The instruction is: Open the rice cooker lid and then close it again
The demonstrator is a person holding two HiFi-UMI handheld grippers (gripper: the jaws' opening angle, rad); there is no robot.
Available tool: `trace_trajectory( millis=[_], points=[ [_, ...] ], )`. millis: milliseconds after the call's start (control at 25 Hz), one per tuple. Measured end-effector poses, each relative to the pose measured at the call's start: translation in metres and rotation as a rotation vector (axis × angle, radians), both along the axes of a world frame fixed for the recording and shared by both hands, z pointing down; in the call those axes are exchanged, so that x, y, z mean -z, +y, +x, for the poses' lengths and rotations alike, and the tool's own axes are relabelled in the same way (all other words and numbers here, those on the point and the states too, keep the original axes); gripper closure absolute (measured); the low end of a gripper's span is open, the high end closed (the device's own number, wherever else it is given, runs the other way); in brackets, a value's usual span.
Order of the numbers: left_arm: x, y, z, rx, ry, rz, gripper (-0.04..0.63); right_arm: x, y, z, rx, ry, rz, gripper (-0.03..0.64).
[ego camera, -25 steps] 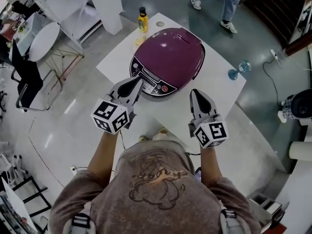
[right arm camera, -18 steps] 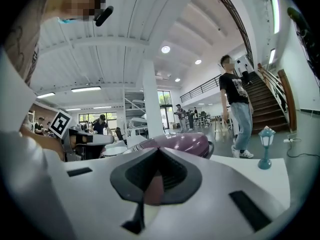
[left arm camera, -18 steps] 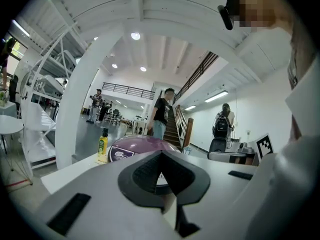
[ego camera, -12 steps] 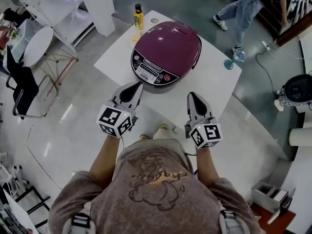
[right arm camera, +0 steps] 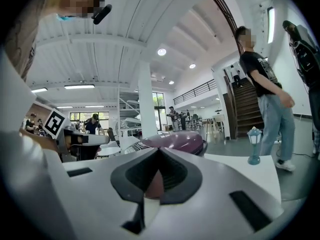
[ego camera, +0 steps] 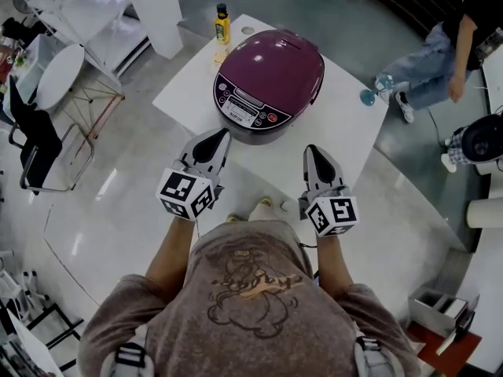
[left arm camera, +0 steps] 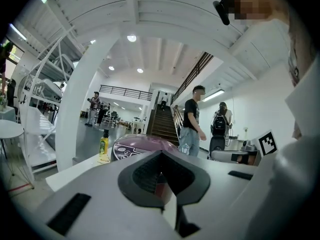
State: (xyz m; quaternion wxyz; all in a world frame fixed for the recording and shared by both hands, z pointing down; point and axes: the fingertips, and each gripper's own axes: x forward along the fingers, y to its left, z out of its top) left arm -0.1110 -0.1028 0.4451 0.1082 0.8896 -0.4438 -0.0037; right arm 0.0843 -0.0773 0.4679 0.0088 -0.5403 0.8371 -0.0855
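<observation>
- Left gripper [ego camera: 216,138], lower centre-left: jaws together, nothing held; just short of the cooker
- Rice cooker [ego camera: 271,85], upper centre, on white table [ego camera: 354,132]: lid [ego camera: 277,57] down; we judge this fits either before opening or after re-closing
- Right gripper [ego camera: 313,152], lower centre-right: jaws together, empty

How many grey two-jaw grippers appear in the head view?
2. The grey left gripper faces the round purple rice cooker; the grey right gripper is beside it, over the white table. None seems hidden.
</observation>
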Motion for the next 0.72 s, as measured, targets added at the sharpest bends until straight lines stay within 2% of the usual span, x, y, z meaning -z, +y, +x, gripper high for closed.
trace_trajectory(
  millis=[720],
  points=[
    [0.005, 0.014, -0.005, 0.0, 0.01, -0.003, 0.575, 0.009, 0.011, -0.002, -0.016, 0.009, 0.016, 0.626]
  ],
)
